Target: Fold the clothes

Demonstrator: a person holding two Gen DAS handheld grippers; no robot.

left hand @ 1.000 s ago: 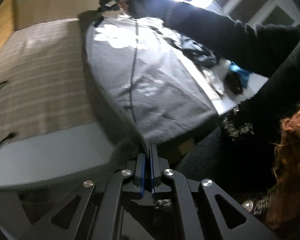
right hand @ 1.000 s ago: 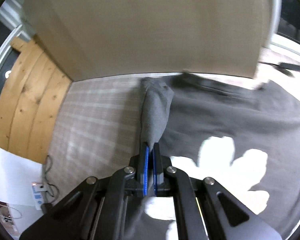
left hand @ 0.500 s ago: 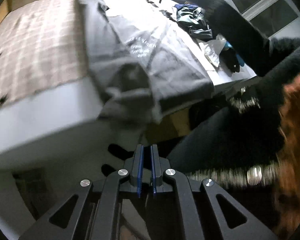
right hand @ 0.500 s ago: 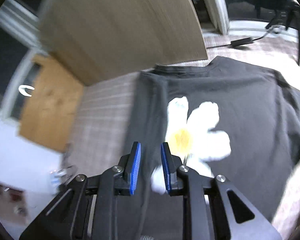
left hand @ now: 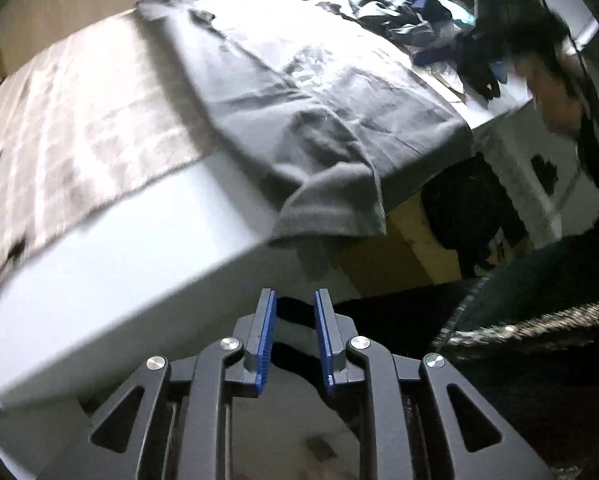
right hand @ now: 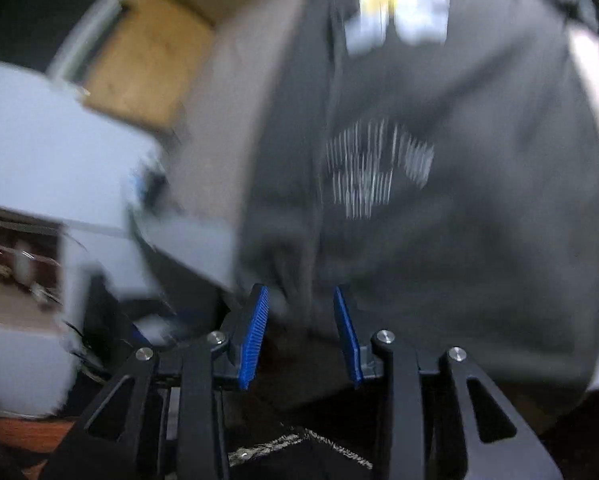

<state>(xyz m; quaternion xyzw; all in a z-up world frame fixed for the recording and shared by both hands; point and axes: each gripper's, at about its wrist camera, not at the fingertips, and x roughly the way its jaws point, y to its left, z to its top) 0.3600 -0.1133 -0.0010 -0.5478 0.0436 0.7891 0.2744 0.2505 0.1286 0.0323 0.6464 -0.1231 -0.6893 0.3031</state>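
checked cover [left hand: 79, 120]: far left on the bed, bare, nothing folded on it.

bed edge [left hand: 139, 264]: white side of the mattress, near left, right in front of the left tool.

grey T-shirt [left hand: 299, 92]: spread flat on the bed, left side looks turned in along its length, near corner bunched up and drooping over the edge. In the right wrist view it's printed side up, flower print at the far end, text lower down.

left gripper [left hand: 294, 336]: hanging below the bed edge, jaws a narrow gap apart, nothing in them.

right gripper [right hand: 301, 330]: low at the shirt's near hem, jaws spread wide, cloth right in front but not pinched as far as I can see.

step: looks like mid-fold, between grabs. Next grab probably needs a clean bite on the hem or that sagging corner.

clothes pile [left hand: 411, 20]: far right, dark jumble, can't separate items.

hard to see: right view is smeared with motion blur, text unreadable, and the shirt's right edge is cut off.
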